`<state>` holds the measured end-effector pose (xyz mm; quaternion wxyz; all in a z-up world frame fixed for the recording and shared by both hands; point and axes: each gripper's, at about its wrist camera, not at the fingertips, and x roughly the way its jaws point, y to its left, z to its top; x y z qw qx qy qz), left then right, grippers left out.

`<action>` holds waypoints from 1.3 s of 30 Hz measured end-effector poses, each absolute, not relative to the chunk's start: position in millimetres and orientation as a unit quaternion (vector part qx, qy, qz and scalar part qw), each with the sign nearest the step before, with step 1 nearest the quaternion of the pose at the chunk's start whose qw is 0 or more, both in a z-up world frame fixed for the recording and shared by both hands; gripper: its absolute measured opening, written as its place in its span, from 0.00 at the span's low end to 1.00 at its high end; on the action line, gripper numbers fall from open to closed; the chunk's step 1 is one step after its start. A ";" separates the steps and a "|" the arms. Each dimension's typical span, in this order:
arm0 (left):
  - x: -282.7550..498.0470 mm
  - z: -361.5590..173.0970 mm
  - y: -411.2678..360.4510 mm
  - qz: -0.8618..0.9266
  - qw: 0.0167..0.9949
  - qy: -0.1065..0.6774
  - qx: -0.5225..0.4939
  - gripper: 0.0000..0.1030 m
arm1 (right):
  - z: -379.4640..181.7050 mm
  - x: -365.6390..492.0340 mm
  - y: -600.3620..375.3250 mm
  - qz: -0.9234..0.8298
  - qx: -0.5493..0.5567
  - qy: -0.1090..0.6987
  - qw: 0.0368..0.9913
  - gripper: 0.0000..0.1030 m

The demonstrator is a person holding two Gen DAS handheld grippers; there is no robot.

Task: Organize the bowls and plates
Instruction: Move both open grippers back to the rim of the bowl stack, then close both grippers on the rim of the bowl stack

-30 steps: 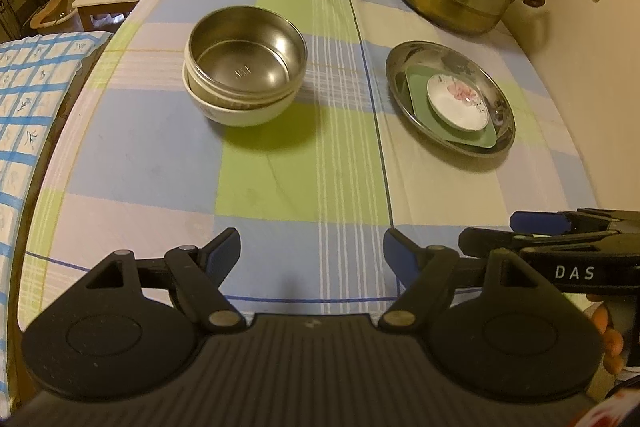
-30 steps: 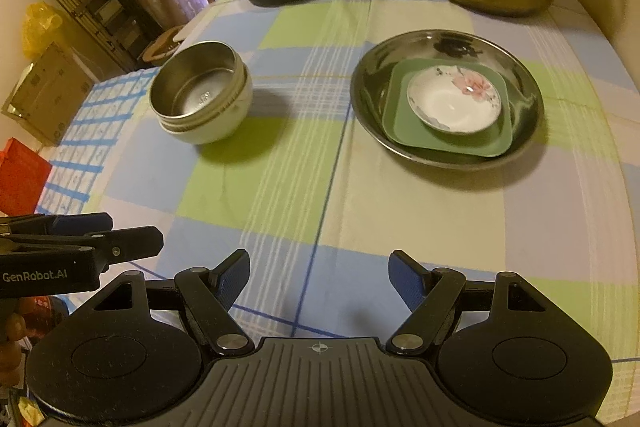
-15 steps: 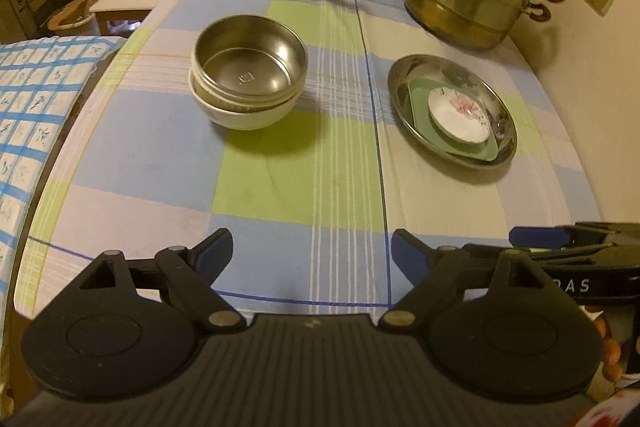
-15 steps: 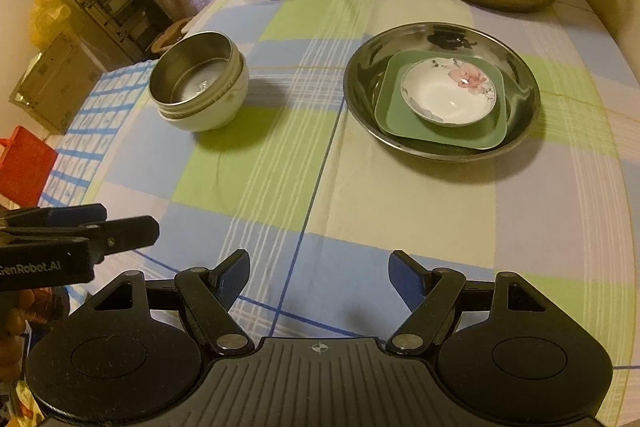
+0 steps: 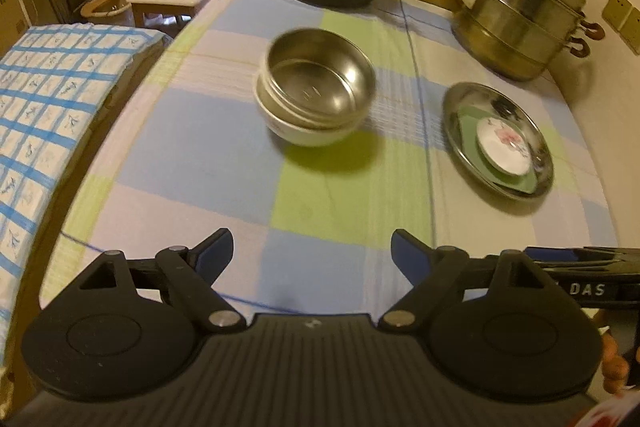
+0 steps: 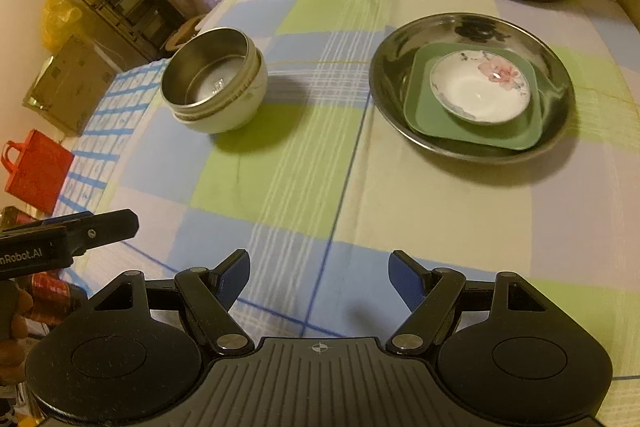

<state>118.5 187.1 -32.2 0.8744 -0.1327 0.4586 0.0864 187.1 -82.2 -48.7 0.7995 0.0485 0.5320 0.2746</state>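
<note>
- Bowls lead the left wrist view: a steel bowl nested inside a white bowl stands on the checked tablecloth, ahead of the left gripper and just off its centre line, well apart from the tips. Its jaws stand apart and hold nothing. Plates lie ahead to the right: a steel plate carrying a green square plate and a floral dish.
- Plates take the right wrist view: the steel plate, green square plate and floral dish lie ahead and right of the right gripper, whose jaws are also apart and empty. The nested steel bowl and white bowl sit ahead to the left.
- Judged from both views, each gripper lies nearer its own stack; both stacks look already sorted.
</note>
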 end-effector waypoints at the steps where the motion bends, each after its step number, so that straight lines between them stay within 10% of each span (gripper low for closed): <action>1: 121.8 -31.7 193.2 0.086 0.876 0.456 -0.130 0.80 | -47.8 189.6 -78.7 0.274 0.053 0.530 0.801 0.74; 14: 206.3 -26.6 260.5 0.046 0.896 0.433 -0.091 0.62 | -33.0 248.5 -13.1 0.256 0.106 0.466 0.840 0.73; 39: 280.0 -75.8 292.6 -0.018 0.867 0.484 -0.117 0.26 | -80.0 318.7 63.3 0.205 0.121 0.505 0.830 0.19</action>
